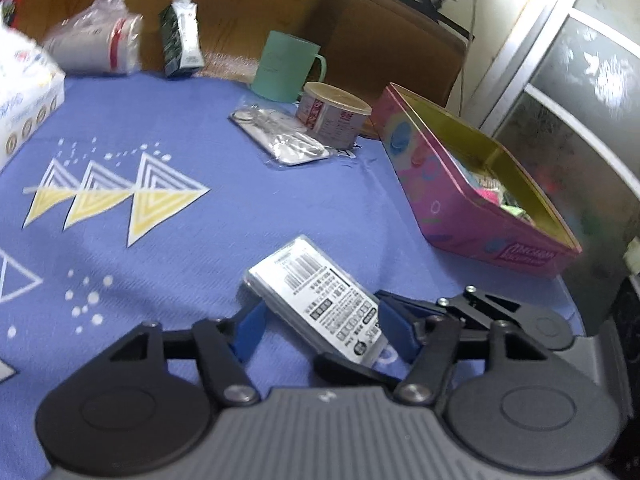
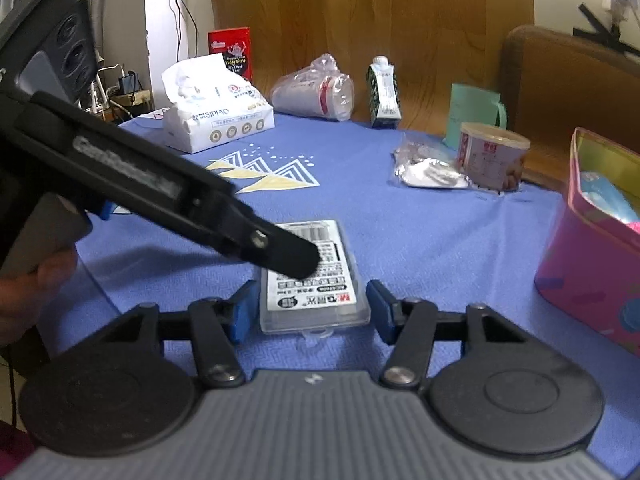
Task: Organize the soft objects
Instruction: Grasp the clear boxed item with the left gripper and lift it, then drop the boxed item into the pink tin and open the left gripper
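Observation:
A clear plastic case (image 1: 320,300) with a white barcode label lies on the blue tablecloth (image 1: 224,248). It sits slantwise between the blue pads of my left gripper (image 1: 322,305), which press on its two long edges. In the right wrist view the same case (image 2: 320,304) sits between the blue pads of my right gripper (image 2: 311,284), with a thin gap on each side. One black finger (image 2: 290,255) of the left gripper reaches in from the left over the case's middle. A pink tin (image 1: 480,224) stands open to the right, with soft packets inside.
A tissue pack (image 2: 216,120), bagged cups (image 2: 316,92), a carton (image 2: 384,92), a green mug (image 2: 472,116), a round can (image 2: 488,156) and a clear bag (image 2: 428,168) line the far side. A hand (image 2: 24,292) holds the left tool. The pink tin (image 2: 580,264) stands close on the right.

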The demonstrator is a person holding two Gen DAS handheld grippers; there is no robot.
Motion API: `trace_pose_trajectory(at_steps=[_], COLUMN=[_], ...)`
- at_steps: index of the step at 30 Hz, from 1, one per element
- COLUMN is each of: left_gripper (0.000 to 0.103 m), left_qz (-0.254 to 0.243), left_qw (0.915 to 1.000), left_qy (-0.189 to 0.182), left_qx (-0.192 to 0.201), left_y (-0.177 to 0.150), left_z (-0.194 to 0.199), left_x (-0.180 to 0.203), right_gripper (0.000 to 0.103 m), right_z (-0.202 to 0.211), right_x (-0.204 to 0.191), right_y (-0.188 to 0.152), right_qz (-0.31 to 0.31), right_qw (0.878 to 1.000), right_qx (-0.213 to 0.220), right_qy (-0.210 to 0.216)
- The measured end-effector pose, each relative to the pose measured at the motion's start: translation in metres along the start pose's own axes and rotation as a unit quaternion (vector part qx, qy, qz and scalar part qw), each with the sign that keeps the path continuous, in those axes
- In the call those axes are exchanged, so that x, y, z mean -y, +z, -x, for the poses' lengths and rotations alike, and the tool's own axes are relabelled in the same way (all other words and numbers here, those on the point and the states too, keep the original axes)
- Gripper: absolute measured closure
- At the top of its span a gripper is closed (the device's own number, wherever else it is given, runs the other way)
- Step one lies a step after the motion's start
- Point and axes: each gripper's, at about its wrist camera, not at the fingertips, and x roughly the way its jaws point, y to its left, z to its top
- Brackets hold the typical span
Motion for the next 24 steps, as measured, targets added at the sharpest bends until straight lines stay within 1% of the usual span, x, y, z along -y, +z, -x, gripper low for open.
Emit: trace_pose_trajectory(at_steps=[2,3,4,6,8,10,13,15,17,21,22,23,24], left_gripper=[0.054,0.054,0.054,0.054,0.054,0.054,0.054,0.054,0.054,0.053,0.052,0.046,0.041], left_qz=[0.012,0.015,0.008,-0.019,-0.046,-0.072,-0.107,-0.13,-0.145,-0.175,-0.179,-0.182,-0.182], left_qw=[0.9997,0.9993,0.9992,0.9986,0.9969,0.9944,0.9902,0.9871,0.9847,0.9796,0.9793,0.9798,0.9807], left_qy=[-0.022,-0.035,-0.039,-0.042,-0.048,-0.058,-0.071,-0.077,-0.089,-0.096,-0.093,-0.082,-0.069], left_qx=[-0.005,-0.004,0.004,0.025,0.042,0.051,0.055,0.052,0.04,0.019,0.016,0.014,0.016], left_y=[0.004,0.008,0.013,0.026,0.041,0.057,0.075,0.085,0.091,0.099,0.098,0.099,0.1], left_z=[-0.001,-0.001,0.001,0.006,0.007,0.002,-0.015,-0.033,-0.054,-0.101,-0.108,-0.117,-0.125], left_x=[0.002,0.005,0.011,0.03,0.053,0.077,0.116,0.141,0.164,0.199,0.204,0.208,0.211], right_gripper=[0.044,0.044,0.044,0.044,0.044,0.044,0.044,0.044,0.044,0.044,0.044,0.044,0.044], right_z=[0.005,0.009,0.015,0.026,0.038,0.051,0.068,0.076,0.083,0.089,0.09,0.087,0.083], right_x=[0.003,0.005,0.009,0.015,0.021,0.029,0.052,0.071,0.09,0.128,0.139,0.15,0.159], right_y=[-0.001,0.0,0.001,0.006,0.012,0.017,0.022,0.021,0.02,0.015,0.014,0.014,0.014], right_qz=[-0.01,-0.013,-0.018,-0.022,-0.018,-0.014,-0.021,-0.039,-0.054,-0.081,-0.091,-0.094,-0.093], right_qw=[1.0,1.0,0.999,0.997,0.993,0.987,0.978,0.973,0.968,0.961,0.959,0.957,0.952], right_qx=[0.014,0.024,0.037,0.065,0.097,0.127,0.153,0.16,0.159,0.138,0.131,0.123,0.113], right_qy=[-0.01,-0.016,-0.022,-0.037,-0.063,-0.096,-0.139,-0.162,-0.187,-0.226,-0.234,-0.247,-0.269])
